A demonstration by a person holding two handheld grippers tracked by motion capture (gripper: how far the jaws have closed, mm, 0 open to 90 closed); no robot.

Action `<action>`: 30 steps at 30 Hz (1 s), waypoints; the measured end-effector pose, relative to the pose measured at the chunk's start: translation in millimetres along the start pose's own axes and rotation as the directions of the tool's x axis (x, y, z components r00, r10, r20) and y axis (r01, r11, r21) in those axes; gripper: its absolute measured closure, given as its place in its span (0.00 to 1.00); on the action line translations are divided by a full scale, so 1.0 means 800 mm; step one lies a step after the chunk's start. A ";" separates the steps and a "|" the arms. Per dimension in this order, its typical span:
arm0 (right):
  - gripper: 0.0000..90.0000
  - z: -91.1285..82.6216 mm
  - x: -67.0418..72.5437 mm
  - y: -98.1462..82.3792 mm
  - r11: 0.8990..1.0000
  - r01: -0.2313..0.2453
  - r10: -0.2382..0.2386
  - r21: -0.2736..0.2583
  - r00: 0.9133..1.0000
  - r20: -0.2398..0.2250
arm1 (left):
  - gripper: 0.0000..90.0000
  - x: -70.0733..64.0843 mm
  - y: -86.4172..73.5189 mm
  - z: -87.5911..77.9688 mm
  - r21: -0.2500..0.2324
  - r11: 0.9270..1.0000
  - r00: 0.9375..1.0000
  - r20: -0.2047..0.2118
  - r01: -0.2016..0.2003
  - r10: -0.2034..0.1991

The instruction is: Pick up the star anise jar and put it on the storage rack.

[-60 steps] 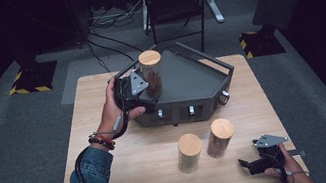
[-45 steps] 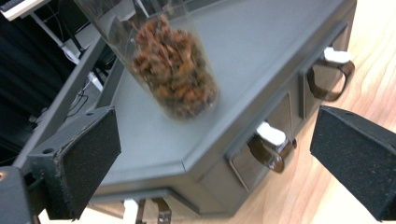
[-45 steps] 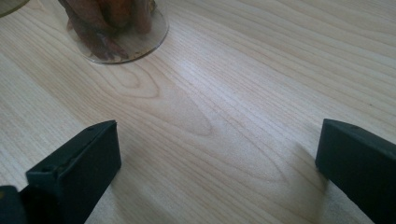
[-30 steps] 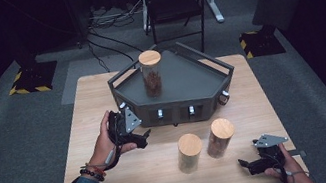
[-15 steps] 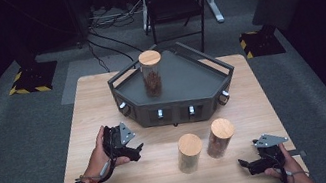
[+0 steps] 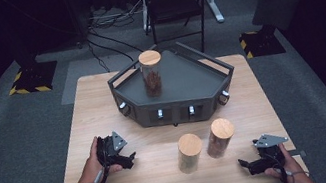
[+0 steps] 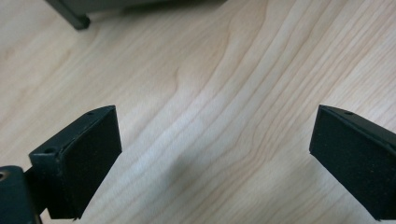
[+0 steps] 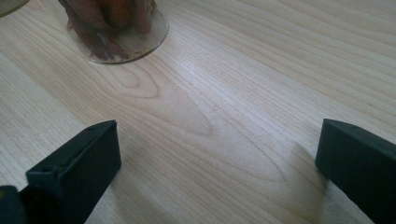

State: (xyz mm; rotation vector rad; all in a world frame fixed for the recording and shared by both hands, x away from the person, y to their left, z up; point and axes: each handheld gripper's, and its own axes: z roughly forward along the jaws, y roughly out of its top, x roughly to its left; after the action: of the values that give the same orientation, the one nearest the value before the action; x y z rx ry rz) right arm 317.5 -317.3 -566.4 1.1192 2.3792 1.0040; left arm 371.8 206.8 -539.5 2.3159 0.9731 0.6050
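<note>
Both grippers, left point(image 6: 127, 159) and right point(image 6: 248, 165), gape empty over bare table point(image 6: 102, 102). One jar point(image 6: 151, 73) stands on the tray point(image 6: 189, 79); two jars point(image 6: 190, 152) wait between us. We should approach the nearer jar level, straddle it mid-height, close squarely, then lift without tipping.

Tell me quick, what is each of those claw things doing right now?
Left gripper: jaws wide open, holding nothing, above bare table.
Right gripper: jaws wide open, holding nothing, near a jar.
</note>
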 end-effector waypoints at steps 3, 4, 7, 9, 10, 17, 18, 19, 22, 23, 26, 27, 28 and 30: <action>0.00 0.000 0.000 0.000 1.000 0.000 0.000 0.000 1.000 0.000 | 0.02 0.004 -0.008 0.001 0.006 1.000 1.000 0.008 0.025 -0.025; 0.00 0.000 0.000 0.000 1.000 0.000 0.000 0.000 1.000 0.000 | 0.02 0.005 -0.010 0.002 0.005 0.999 0.999 0.014 0.037 -0.037; 0.00 0.000 0.000 0.000 1.000 0.000 0.000 0.000 1.000 0.000 | 0.02 0.008 -0.017 0.005 0.010 0.998 0.998 0.033 0.057 -0.057; 0.00 0.000 0.000 0.000 1.000 0.000 0.000 0.000 1.000 0.000 | 0.02 0.012 -0.021 0.005 0.004 0.997 0.995 0.046 0.083 -0.083; 0.00 0.000 0.000 0.000 1.000 0.000 0.000 0.000 1.000 0.000 | 0.01 0.014 -0.022 0.006 0.003 0.996 0.994 0.052 0.094 -0.094; 0.00 0.000 0.000 0.000 1.000 0.000 0.000 0.000 1.000 0.000 | 0.00 0.026 -0.036 0.007 -0.019 0.990 0.983 0.123 0.142 -0.138; 0.00 0.000 0.000 0.000 1.000 0.000 0.000 0.000 1.000 0.000 | 0.00 0.026 -0.036 0.007 -0.019 0.990 0.983 0.124 0.141 -0.137; 0.00 0.000 0.000 0.000 1.000 0.000 0.000 0.000 1.000 0.000 | 0.00 0.026 -0.036 0.007 -0.019 0.990 0.983 0.124 0.141 -0.138; 0.00 0.000 0.000 0.000 1.000 0.000 0.000 0.000 1.000 0.000 | 0.00 0.026 -0.036 0.007 -0.018 0.990 0.983 0.124 0.141 -0.138; 0.00 0.000 0.000 0.000 1.000 0.000 0.000 0.000 1.000 0.000 | 0.00 0.026 -0.036 0.007 -0.019 0.990 0.983 0.124 0.141 -0.138; 0.00 0.000 0.000 0.000 1.000 0.000 0.000 0.000 1.000 0.000 | 0.00 0.026 -0.036 0.007 -0.018 0.990 0.983 0.124 0.141 -0.138; 0.00 0.000 0.000 0.000 1.000 0.000 0.000 0.000 1.000 0.000 | 0.00 0.026 -0.036 0.007 -0.018 0.990 0.983 0.124 0.141 -0.138; 0.00 0.000 0.000 0.000 1.000 0.000 0.000 0.000 1.000 0.000 | 0.00 0.026 -0.036 0.007 -0.019 0.990 0.983 0.125 0.141 -0.138; 0.00 0.000 0.000 0.000 1.000 0.000 0.000 0.000 1.000 0.000 | 0.00 0.026 -0.036 0.007 -0.019 0.990 0.983 0.125 0.141 -0.138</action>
State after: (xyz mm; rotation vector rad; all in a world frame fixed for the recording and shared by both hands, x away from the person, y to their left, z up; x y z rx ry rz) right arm 317.5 -317.3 -566.4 1.1188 2.3796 1.0038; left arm 374.0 237.6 -558.0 2.2096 1.0509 0.4110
